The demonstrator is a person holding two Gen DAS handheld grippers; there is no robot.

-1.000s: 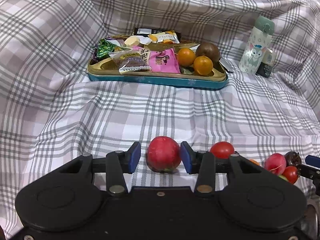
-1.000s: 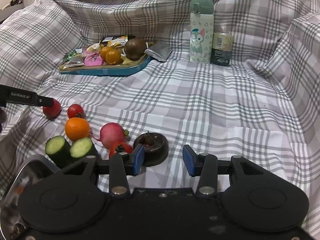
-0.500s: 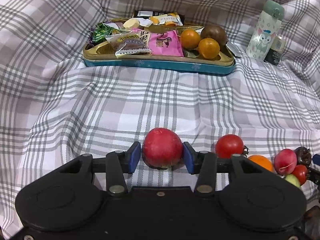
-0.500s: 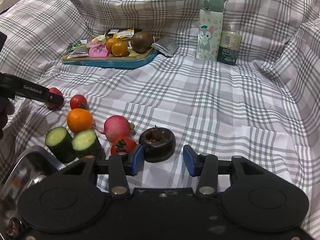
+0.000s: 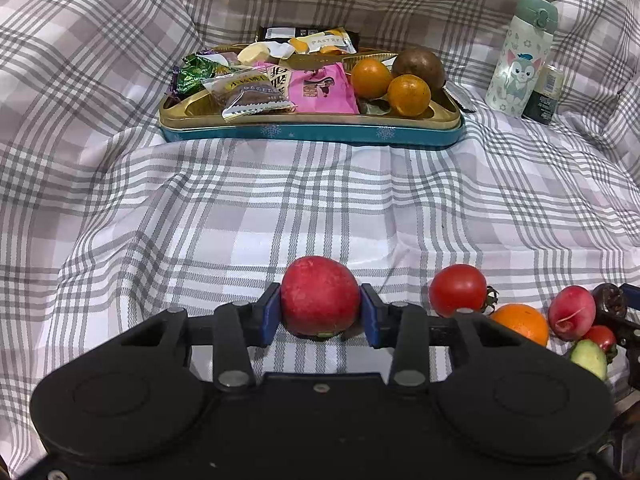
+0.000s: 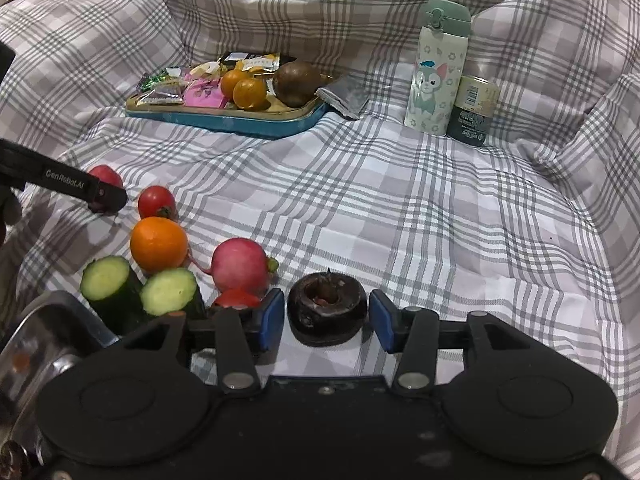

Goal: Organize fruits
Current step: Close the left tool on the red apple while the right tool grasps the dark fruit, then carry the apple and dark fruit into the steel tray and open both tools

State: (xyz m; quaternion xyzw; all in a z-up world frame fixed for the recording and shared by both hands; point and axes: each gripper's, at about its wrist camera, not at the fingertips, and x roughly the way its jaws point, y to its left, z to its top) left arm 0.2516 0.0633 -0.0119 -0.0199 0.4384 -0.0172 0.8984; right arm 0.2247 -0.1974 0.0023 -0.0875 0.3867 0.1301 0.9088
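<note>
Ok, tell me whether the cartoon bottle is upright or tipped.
Upright: the cartoon bottle stands on its base on the cloth, green lid on top.

Tray point(image 5: 312, 133) sits at the back on the cloth point(image 5: 320, 208), bottle point(image 5: 520, 56) to its right — tomato point(image 5: 458, 290), orange point(image 5: 522, 322) and radish point(image 5: 571, 312) lined up near the front.

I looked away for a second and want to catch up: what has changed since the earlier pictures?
The left gripper has just been closing and now clamps the red fruit. The right gripper has just been opening, moving up to straddle the dark ring-shaped fruit without pressing it. The tray, bottle and other produce stayed put.
</note>
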